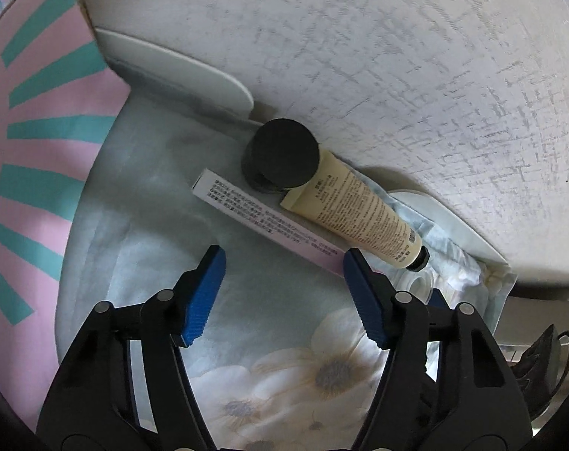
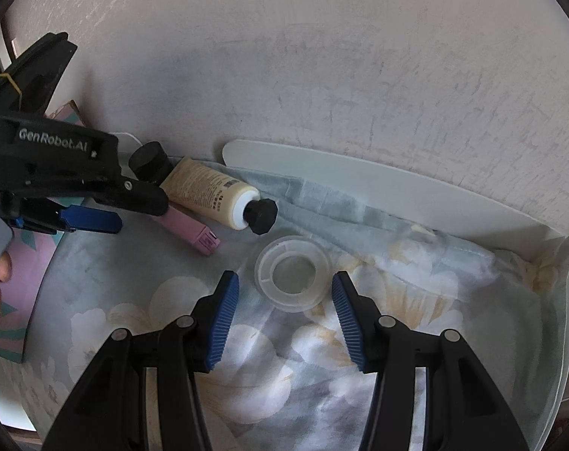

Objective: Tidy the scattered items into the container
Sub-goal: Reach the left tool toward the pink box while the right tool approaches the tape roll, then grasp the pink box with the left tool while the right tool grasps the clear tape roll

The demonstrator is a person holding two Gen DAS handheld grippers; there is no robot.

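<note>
A white container (image 2: 359,173) lined with floral cloth holds a cream tube with a black cap (image 2: 209,191), a slim pink box (image 2: 194,231), a black-lidded jar (image 2: 149,158) and a clear tape ring (image 2: 293,274). The tube (image 1: 359,210), the box (image 1: 265,218) and the jar (image 1: 284,152) also show in the left wrist view. My left gripper (image 1: 284,263) is open and empty just short of the box; it also shows in the right wrist view (image 2: 88,220). My right gripper (image 2: 284,289) is open and empty, with the tape ring between its fingertips.
A textured pale wall (image 2: 322,56) stands right behind the container. A pink and teal striped sheet (image 1: 32,150) lies to the left of the container. The container's rim (image 1: 179,71) curves along the wall.
</note>
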